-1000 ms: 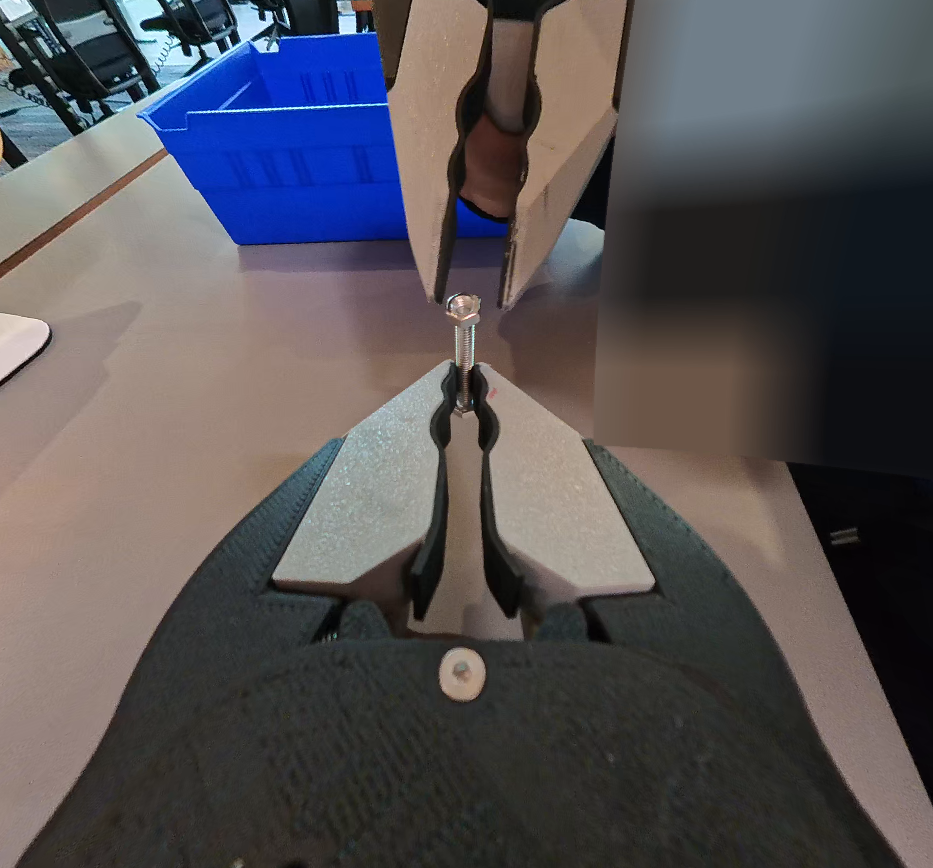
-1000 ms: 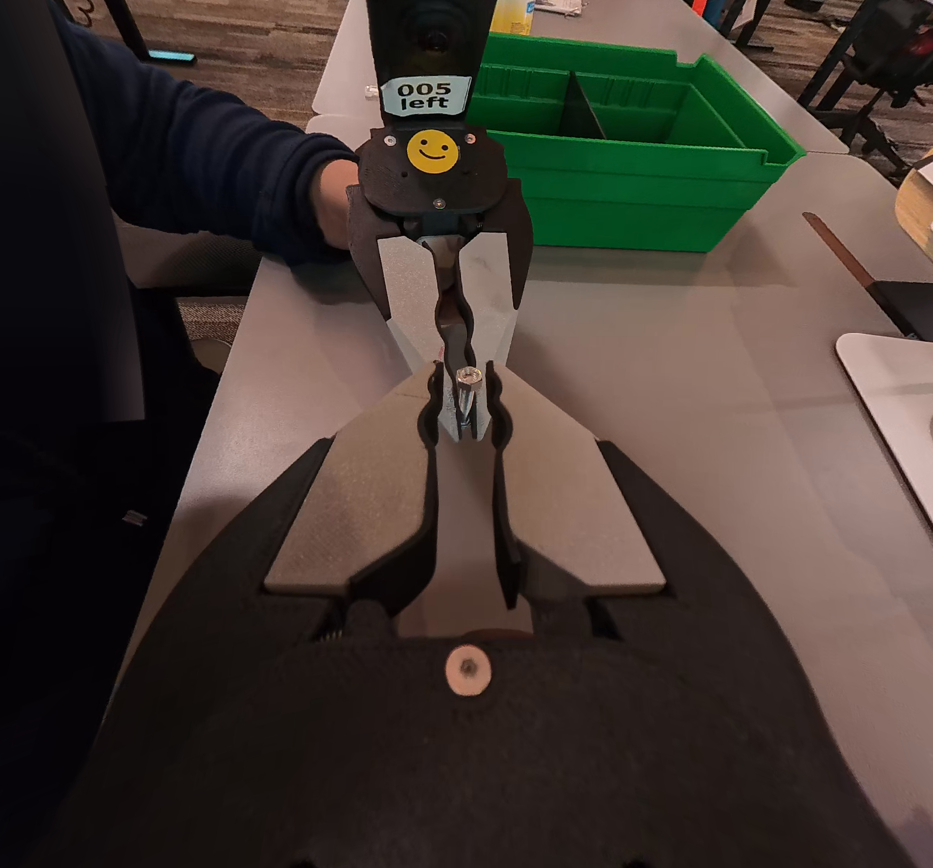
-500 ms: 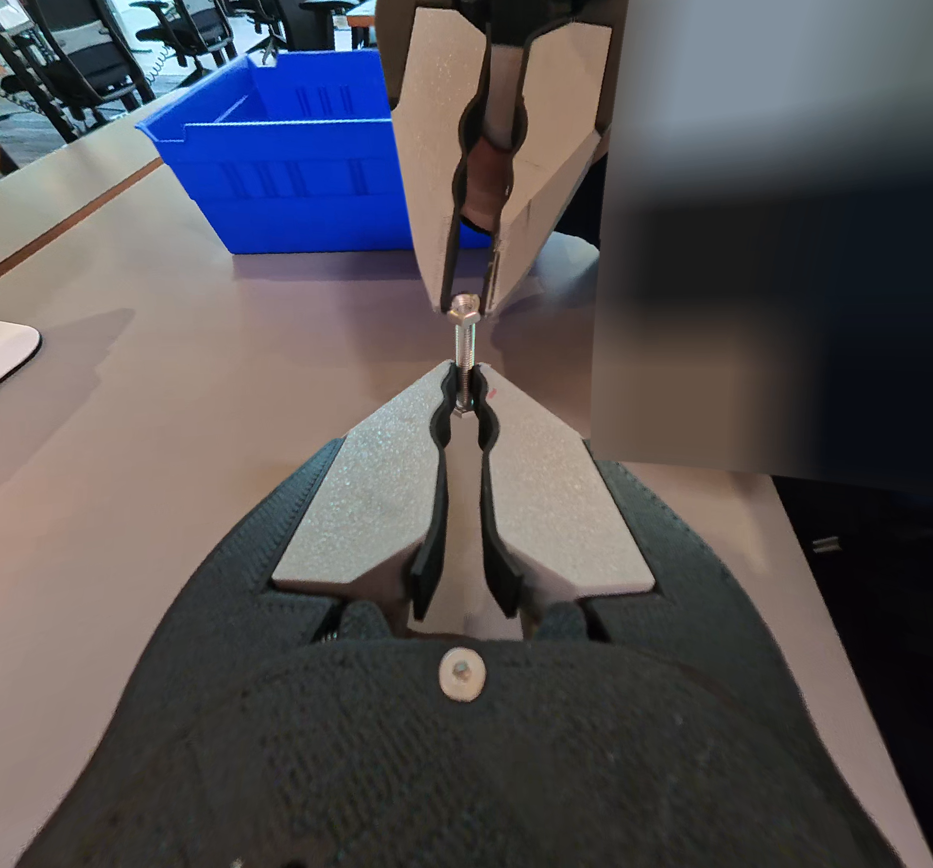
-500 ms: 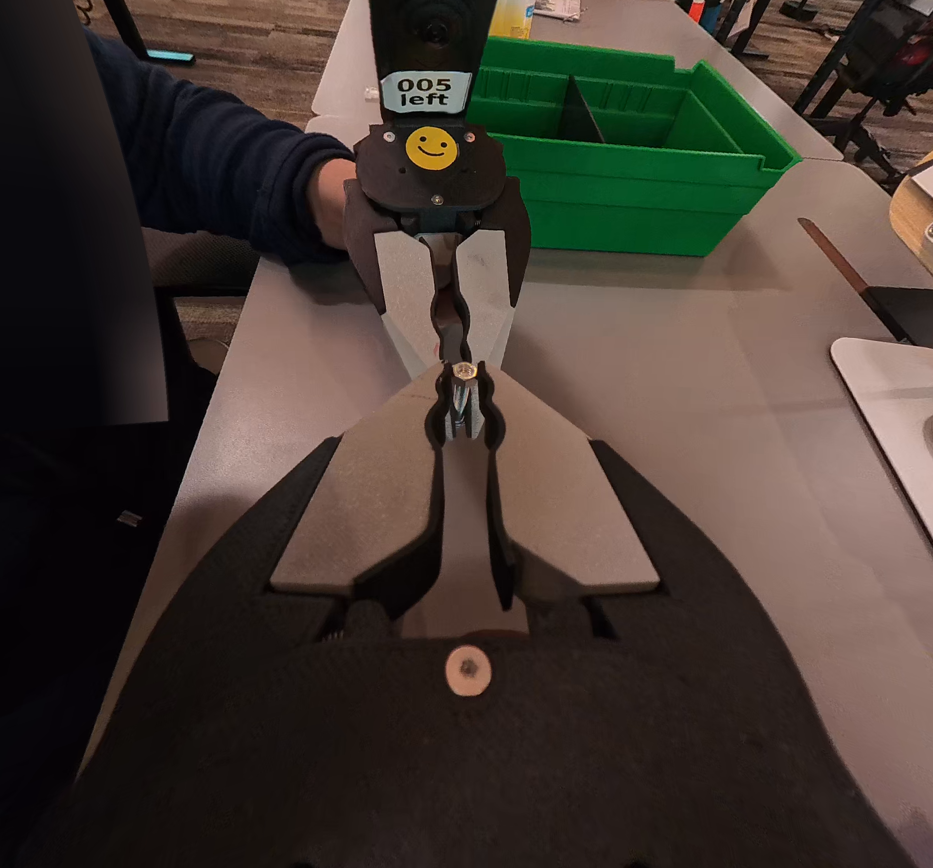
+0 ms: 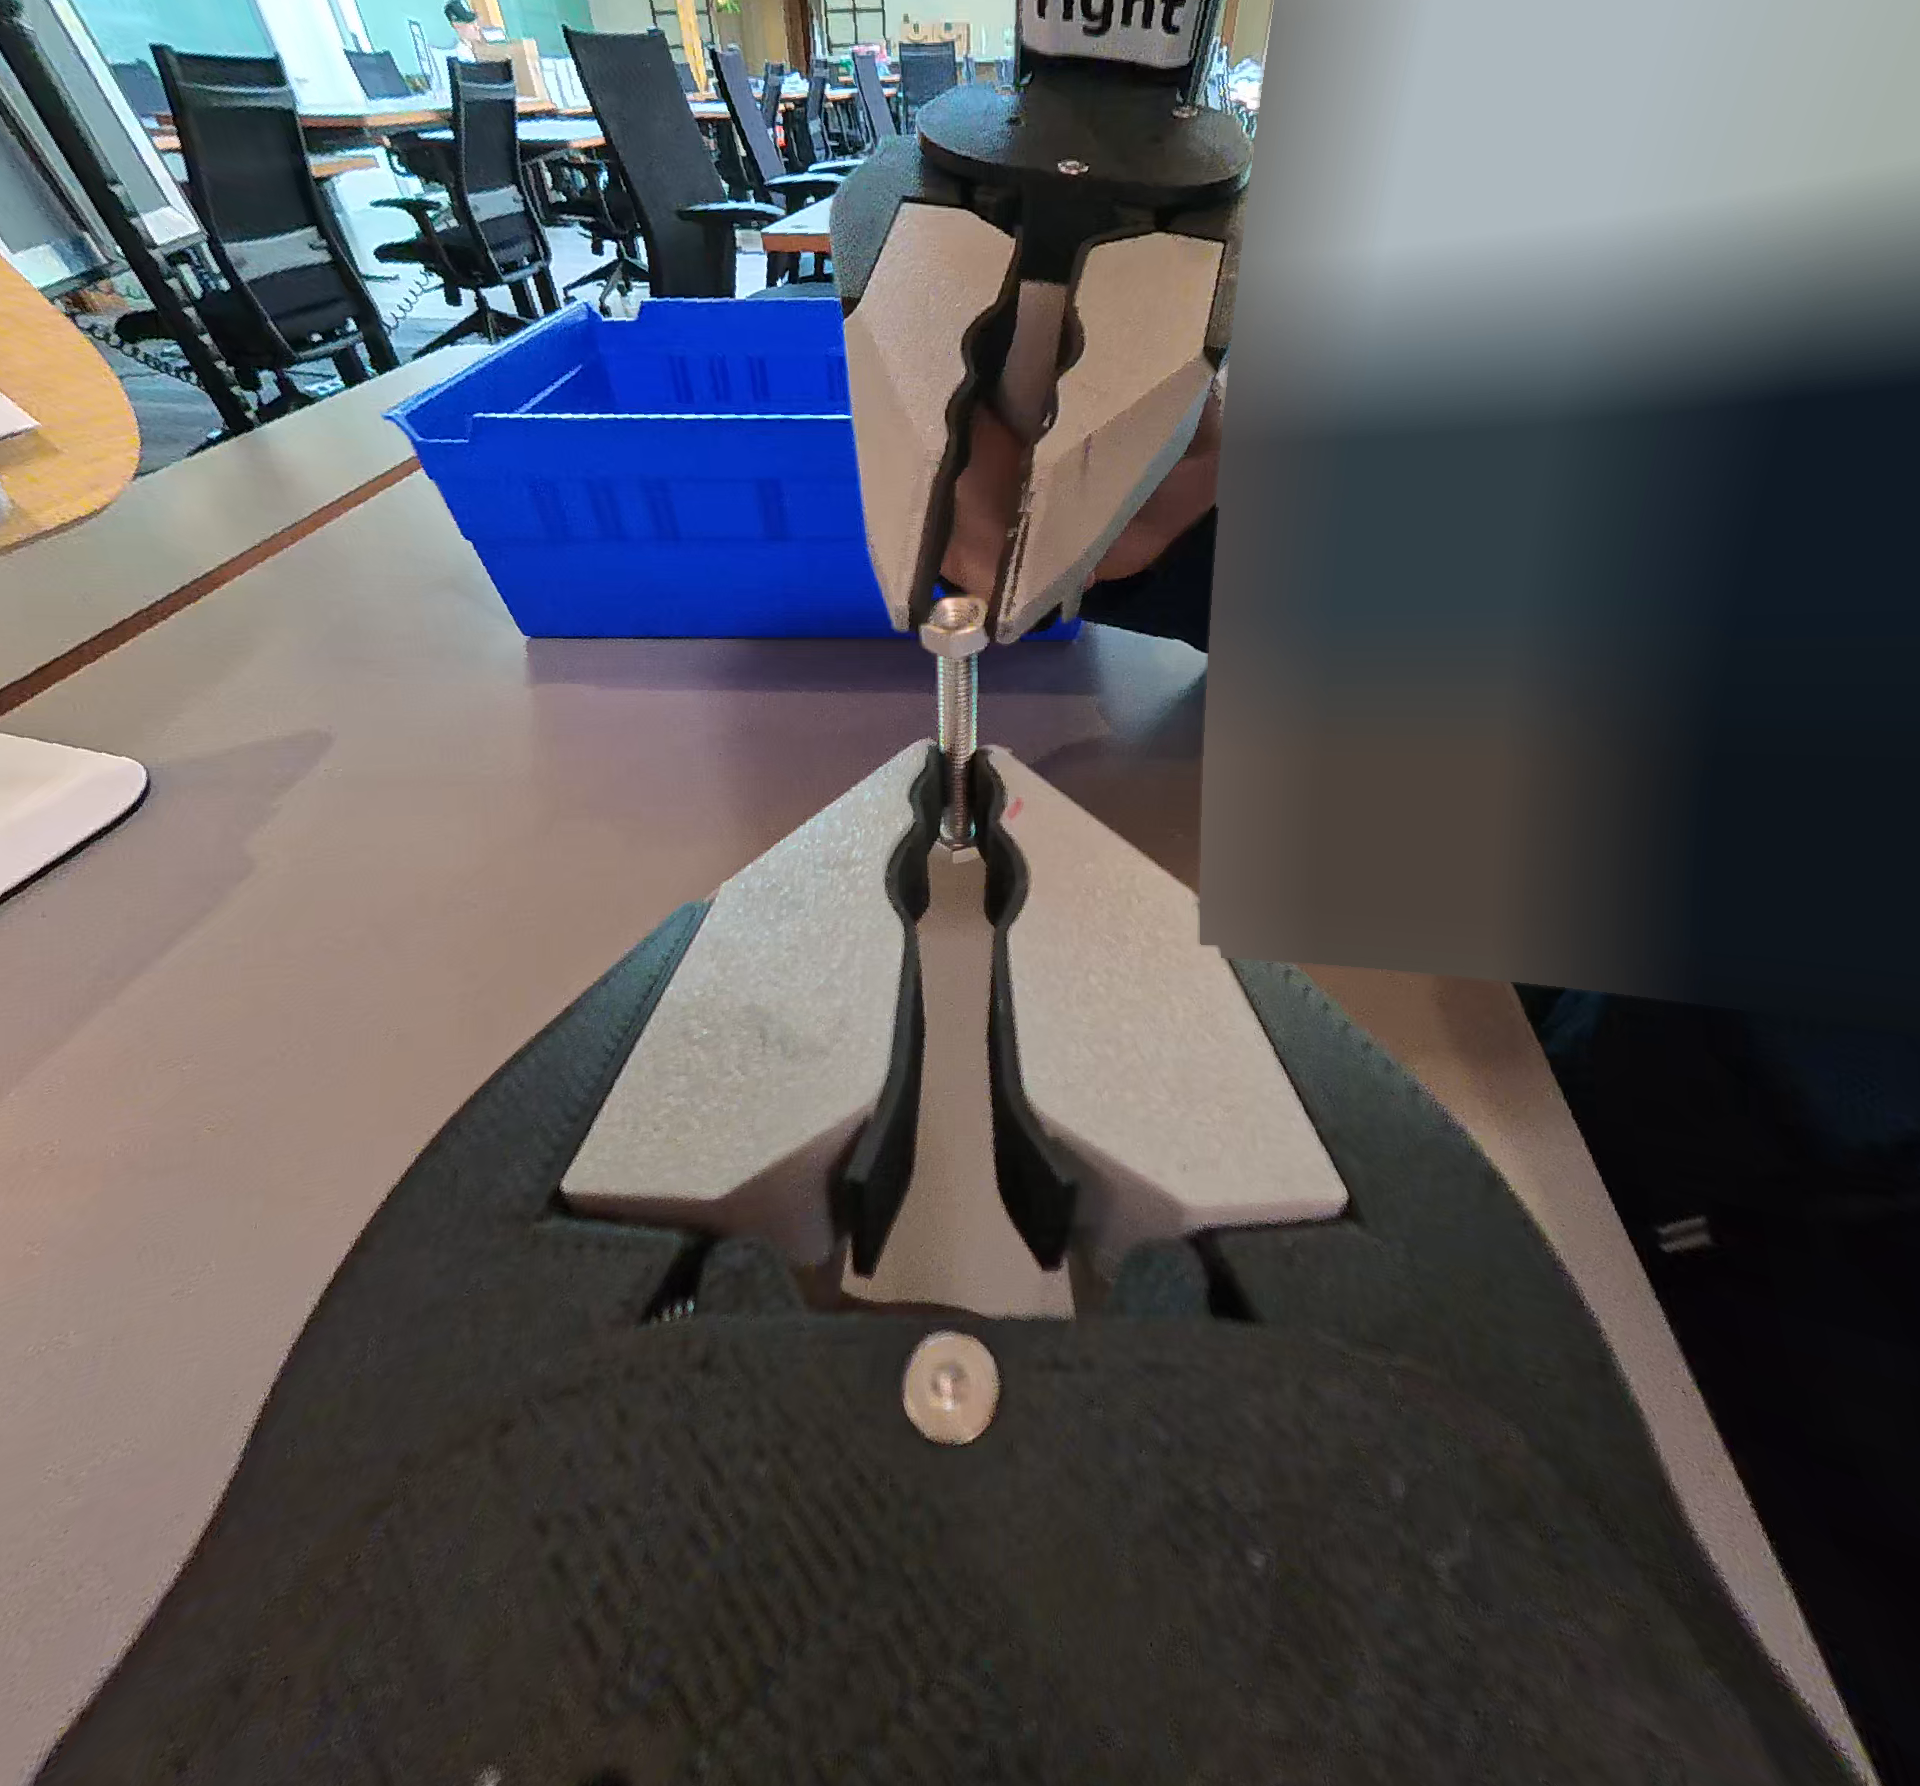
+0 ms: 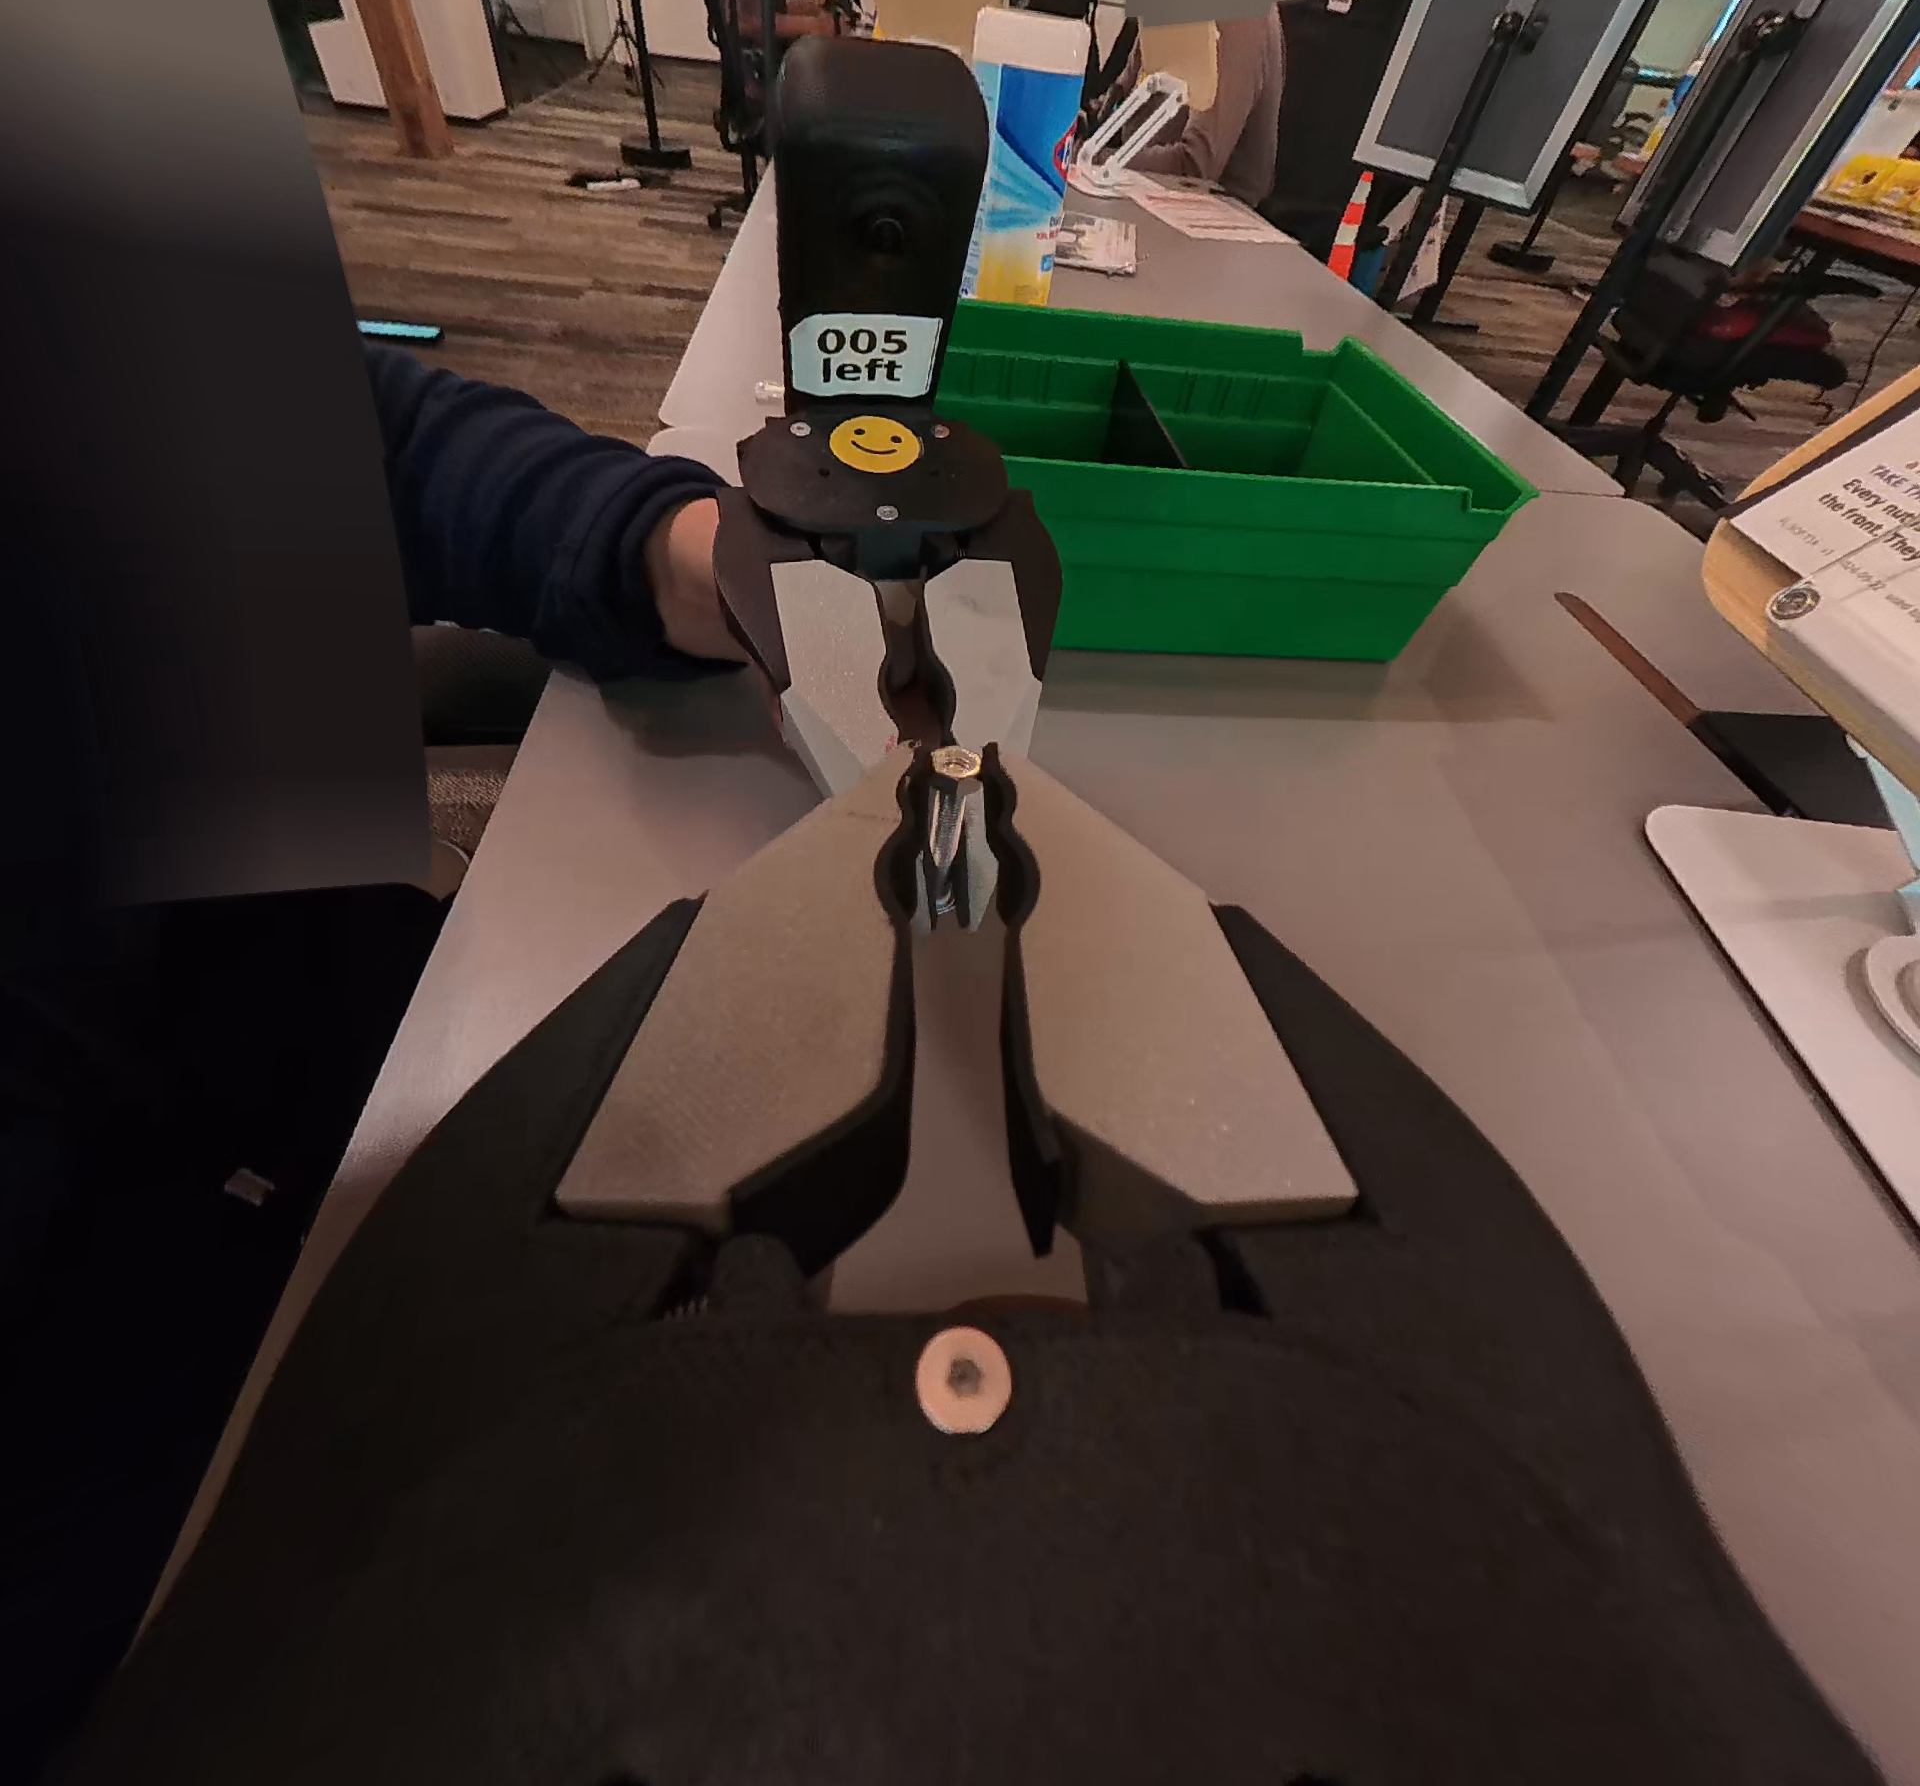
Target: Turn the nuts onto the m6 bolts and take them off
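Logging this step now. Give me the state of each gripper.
Left gripper: shut on the bolt, near its head.
Right gripper: shut on the nut at the bolt's tip.

Both wrist cameras face each other closely along their jaws, seemingly sharing the bolt [image 5: 954,734].

Bare grey table [image 6: 1299,853] around grippers; blue bin [image 5: 665,489] blocks one end, green bin [image 6: 1247,552] other.

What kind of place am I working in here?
Most likely an open-plan office or lab used as a workshop bench: rows of black office chairs at desks behind, a grey table carrying a blue parts bin and a green divided bin, and wood-look flooring.
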Demonstrator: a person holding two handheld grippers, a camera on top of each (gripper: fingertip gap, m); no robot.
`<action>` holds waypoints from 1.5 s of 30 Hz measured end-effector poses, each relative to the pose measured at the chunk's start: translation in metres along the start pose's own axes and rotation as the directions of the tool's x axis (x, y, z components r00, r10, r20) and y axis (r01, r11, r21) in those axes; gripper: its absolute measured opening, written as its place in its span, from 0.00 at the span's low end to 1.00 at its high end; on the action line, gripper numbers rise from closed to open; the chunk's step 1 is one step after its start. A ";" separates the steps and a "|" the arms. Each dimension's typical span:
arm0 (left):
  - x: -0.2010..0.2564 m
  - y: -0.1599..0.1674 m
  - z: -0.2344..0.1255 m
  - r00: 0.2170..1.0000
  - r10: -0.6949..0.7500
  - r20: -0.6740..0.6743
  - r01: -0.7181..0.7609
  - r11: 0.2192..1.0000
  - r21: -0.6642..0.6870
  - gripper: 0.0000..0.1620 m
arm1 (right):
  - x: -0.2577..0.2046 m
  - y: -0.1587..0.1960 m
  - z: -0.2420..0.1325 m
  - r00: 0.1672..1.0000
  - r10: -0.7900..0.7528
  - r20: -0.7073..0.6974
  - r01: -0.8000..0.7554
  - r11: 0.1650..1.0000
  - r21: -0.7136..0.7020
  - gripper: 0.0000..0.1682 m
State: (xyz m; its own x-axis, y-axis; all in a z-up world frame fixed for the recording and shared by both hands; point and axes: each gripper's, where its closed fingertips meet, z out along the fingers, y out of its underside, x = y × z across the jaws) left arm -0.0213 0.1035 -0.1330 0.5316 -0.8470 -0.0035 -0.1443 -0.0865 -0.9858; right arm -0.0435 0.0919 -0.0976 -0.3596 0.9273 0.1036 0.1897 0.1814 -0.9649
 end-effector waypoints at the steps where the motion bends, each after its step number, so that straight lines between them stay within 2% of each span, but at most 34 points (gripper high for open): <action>1: 0.000 0.000 0.000 1.000 -0.004 -0.002 0.004 1.000 0.003 0.02 | 0.000 0.000 0.000 1.000 0.001 0.001 -0.001 1.000 0.003 0.04; 21: -0.012 0.004 0.001 0.995 0.035 0.094 -0.033 0.999 -0.022 0.02 | 0.009 0.005 0.001 0.999 -0.004 -0.043 0.004 1.000 -0.008 0.04; 28: -0.007 -0.005 0.000 0.998 0.003 0.060 -0.006 0.999 0.048 0.02 | 0.006 -0.004 0.001 1.000 -0.004 -0.029 0.007 0.997 0.082 0.04; 40: -0.002 -0.013 -0.002 0.997 0.051 0.063 -0.057 0.994 0.091 0.02 | 0.000 -0.013 -0.002 1.000 -0.023 -0.002 0.023 0.989 0.149 0.04; 45: -0.015 -0.011 -0.002 0.987 0.053 0.154 -0.064 0.996 0.068 0.02 | 0.011 -0.010 0.000 0.997 -0.006 -0.073 0.016 0.991 0.130 0.04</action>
State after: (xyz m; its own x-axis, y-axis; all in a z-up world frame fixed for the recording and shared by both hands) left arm -0.0290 0.1159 -0.1219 0.6454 -0.7595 -0.0817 -0.1211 0.0038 -0.9926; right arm -0.0490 0.1003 -0.0871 -0.2928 0.9477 0.1273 0.0638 0.1522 -0.9863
